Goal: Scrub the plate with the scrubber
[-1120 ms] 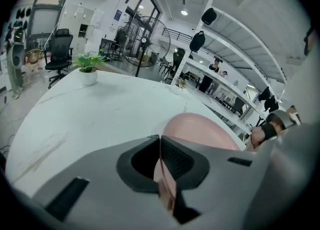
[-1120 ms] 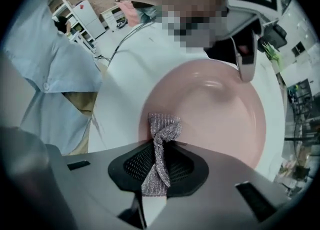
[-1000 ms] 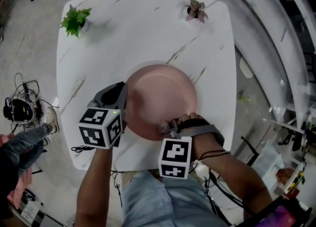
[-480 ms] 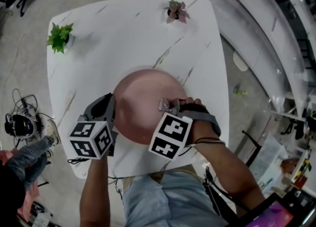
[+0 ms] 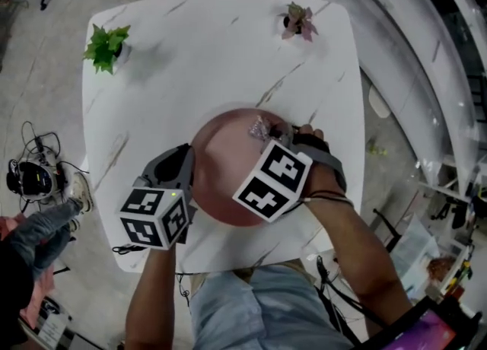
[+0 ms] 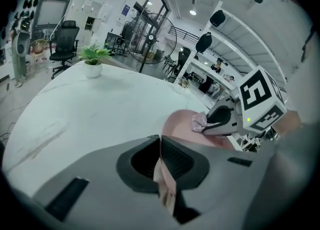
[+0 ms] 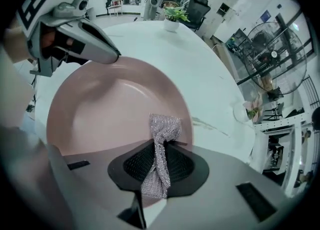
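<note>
A pink plate lies on the white marble table, near its front edge. My left gripper is shut on the plate's left rim, with the pink edge pinched between its pads. My right gripper is shut on a silvery mesh scrubber, which it holds against the plate's far right part. The same scrubber shows in the head view just past the marker cube, and the scrubber is also in the left gripper view.
A small green plant stands at the table's far left corner and a pinkish plant at the far right. A person's leg and shoe and cables lie on the floor to the left. Shelving runs along the right.
My right gripper has carried the scrubber across the plate, from its near rim to the far right part. The left gripper has kept its hold on the left rim.
</note>
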### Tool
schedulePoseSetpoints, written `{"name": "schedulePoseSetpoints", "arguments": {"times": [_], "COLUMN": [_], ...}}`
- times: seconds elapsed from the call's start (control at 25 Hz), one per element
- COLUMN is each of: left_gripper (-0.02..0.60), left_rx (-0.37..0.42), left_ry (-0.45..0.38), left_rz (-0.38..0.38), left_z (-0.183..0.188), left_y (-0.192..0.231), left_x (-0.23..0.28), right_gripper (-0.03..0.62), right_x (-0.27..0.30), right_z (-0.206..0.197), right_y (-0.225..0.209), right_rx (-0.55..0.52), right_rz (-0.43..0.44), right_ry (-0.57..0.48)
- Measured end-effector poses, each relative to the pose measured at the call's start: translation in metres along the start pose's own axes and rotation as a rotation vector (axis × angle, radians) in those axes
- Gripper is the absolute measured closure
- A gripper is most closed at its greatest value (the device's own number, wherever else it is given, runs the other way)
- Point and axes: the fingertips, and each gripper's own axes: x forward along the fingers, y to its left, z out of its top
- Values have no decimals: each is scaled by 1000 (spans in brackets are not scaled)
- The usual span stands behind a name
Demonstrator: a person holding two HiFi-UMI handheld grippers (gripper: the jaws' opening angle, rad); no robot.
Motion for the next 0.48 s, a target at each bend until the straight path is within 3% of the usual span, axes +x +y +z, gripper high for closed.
{"name": "schedulePoseSetpoints", "arguments": {"times": [0.28,0.48], "left_gripper": [566,566], "left_rx": [-24,-46], "left_ry": [10,12], "left_rz": [-19,-24], "left_z": [-1,-1], "left_y": [0,4], "left_x": [2,4], "right_gripper": [513,513], "right_x": [2,1], "right_z": [35,64], "right_y": [0,14], "right_rx": [-72,-192], "right_rz": [-25,-33], "right_ry": [-49,-88]}}
